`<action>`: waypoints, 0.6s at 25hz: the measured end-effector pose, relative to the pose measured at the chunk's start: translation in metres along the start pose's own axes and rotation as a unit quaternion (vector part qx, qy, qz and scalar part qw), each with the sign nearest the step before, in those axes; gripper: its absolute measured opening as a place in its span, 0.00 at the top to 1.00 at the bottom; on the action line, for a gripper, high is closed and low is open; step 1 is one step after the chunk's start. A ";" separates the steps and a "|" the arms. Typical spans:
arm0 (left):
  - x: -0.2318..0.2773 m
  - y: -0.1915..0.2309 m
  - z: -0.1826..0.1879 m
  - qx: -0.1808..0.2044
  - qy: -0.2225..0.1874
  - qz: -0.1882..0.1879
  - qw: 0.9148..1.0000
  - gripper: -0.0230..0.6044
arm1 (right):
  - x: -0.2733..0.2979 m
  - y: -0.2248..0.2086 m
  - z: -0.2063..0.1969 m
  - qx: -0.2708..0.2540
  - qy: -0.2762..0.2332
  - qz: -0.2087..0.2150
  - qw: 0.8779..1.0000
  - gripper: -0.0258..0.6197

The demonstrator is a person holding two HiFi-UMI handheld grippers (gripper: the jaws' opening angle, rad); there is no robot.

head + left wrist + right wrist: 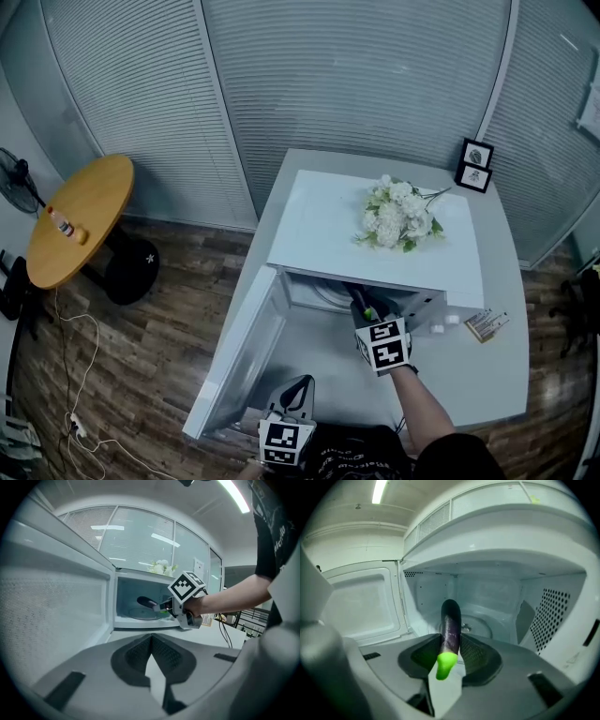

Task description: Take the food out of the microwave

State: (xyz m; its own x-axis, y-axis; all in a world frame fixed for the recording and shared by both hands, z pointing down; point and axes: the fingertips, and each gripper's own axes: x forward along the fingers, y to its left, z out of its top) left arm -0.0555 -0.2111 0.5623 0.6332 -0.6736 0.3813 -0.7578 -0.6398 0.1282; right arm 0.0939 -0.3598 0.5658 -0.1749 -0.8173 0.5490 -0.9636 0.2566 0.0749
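Tabletop (497, 366) is carrying the open microwave (375, 230); right gripper (451, 644) is clamping the eggplant (451, 620), its long axis apparently pointing dark-tip-first into the cavity.

Head view: looks steeply down from above on the microwave (319, 225), its open door (239, 352), the left gripper (300, 384) and the right gripper (364, 307). Left gripper view: faces the open cavity (129, 597) from outside, low over the table (197, 637), at some remove. Right gripper view: faces inward from the cavity mouth, very near. Shared by both gripper views: turntable (485, 630) and eggplant (451, 625)
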 end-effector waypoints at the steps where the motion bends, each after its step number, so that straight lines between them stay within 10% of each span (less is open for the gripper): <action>1: 0.000 -0.001 0.000 0.000 -0.001 -0.001 1.000 0.95 | -0.003 0.001 -0.001 -0.008 0.001 -0.001 1.000 0.76; 15: 0.002 -0.006 0.006 0.001 -0.013 -0.007 1.000 0.95 | -0.044 0.005 -0.012 -0.005 -0.010 -0.022 1.000 0.76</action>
State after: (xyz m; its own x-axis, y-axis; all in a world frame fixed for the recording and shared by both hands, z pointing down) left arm -0.0487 -0.2114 0.5569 0.6479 -0.6735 0.3559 -0.7481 -0.6505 0.1311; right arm 0.0990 -0.3159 0.5517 -0.1371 -0.8381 0.5280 -0.9685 0.2254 0.1062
